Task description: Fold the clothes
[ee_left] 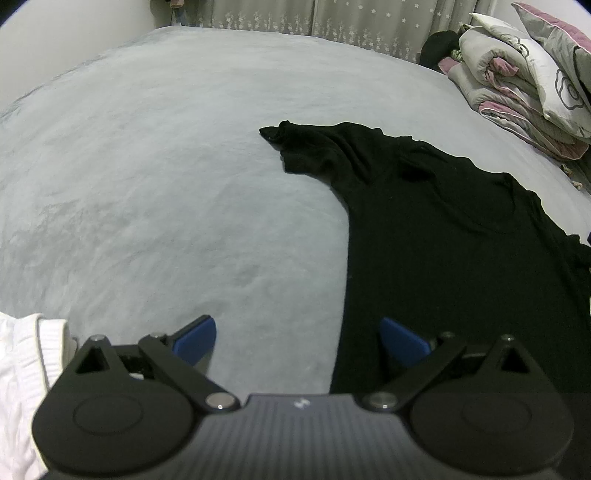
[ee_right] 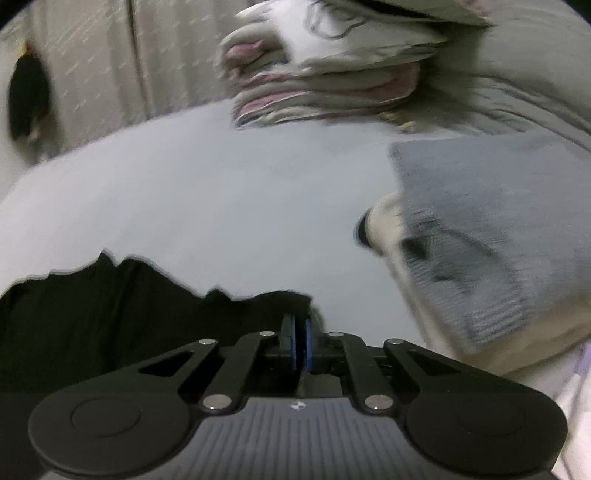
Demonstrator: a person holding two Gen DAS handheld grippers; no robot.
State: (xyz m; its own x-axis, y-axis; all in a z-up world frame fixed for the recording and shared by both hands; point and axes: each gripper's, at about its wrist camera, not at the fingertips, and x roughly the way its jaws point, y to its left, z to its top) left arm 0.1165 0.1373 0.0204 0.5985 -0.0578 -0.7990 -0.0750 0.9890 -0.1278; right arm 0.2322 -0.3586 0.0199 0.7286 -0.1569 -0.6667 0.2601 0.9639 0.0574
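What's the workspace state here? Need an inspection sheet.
Surface: grey plush bedspread, smooth.
Job's things: black short-sleeved T-shirt spread flat, one sleeve reaching left.
Clutter: folded grey-and-pink quilt stack at the far right; grey-and-cream knit garment, blurred; white ribbed fabric at the left edge.
Grippers: left gripper open, above the shirt's hem edge; right gripper shut at the shirt's edge, fabric between its pads not confirmable.
Cables: nothing seen.
Surroundings: pale flower-print curtain behind the bed.
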